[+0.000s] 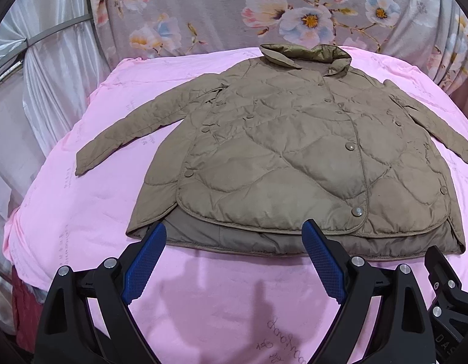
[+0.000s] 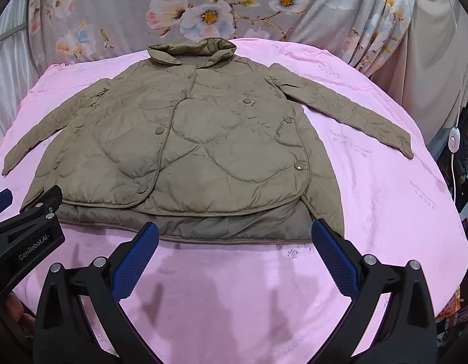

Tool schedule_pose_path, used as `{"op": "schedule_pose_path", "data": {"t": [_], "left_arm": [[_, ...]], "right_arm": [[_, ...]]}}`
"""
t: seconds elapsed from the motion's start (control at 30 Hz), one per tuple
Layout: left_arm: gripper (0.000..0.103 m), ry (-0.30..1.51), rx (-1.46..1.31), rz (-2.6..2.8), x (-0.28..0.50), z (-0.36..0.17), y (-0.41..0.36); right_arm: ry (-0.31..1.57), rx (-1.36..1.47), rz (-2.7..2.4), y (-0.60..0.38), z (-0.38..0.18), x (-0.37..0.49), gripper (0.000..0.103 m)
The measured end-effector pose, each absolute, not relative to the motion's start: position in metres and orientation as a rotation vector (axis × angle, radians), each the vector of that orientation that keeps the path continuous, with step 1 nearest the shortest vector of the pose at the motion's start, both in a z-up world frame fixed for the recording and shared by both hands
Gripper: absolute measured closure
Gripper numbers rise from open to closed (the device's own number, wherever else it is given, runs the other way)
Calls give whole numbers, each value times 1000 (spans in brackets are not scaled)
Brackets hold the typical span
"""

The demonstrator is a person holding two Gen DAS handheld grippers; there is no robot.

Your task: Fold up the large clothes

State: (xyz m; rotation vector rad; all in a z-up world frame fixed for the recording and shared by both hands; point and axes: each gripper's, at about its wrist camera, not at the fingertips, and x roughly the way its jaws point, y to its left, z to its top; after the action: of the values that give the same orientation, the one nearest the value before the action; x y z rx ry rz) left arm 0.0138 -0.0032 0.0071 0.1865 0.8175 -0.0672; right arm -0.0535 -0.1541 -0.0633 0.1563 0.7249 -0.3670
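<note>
A tan quilted jacket (image 1: 282, 151) lies flat and buttoned on a pink sheet (image 1: 91, 212), collar far, hem near, both sleeves spread out to the sides. It also shows in the right wrist view (image 2: 203, 145). My left gripper (image 1: 235, 230) is open and empty, its blue pads (image 1: 146, 261) just above the near hem at its left part. My right gripper (image 2: 234, 232) is open and empty, over the near hem at its right part. The left gripper's body (image 2: 30, 227) shows at the left edge of the right wrist view.
The pink sheet (image 2: 385, 212) covers a bed or table. A floral grey curtain (image 1: 234, 6) hangs behind. White drapes (image 1: 52, 75) hang at the left. A white cord with a switch (image 2: 454, 139) hangs at the right.
</note>
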Motion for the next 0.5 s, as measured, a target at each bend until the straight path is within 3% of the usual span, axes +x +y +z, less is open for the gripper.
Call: {"op": "schedule_pose_path", "data": {"t": [0.5], "left_arm": [[14, 856, 203, -58, 9, 1, -5]], "right_arm": [[731, 172, -345, -153, -60, -58, 5]]}}
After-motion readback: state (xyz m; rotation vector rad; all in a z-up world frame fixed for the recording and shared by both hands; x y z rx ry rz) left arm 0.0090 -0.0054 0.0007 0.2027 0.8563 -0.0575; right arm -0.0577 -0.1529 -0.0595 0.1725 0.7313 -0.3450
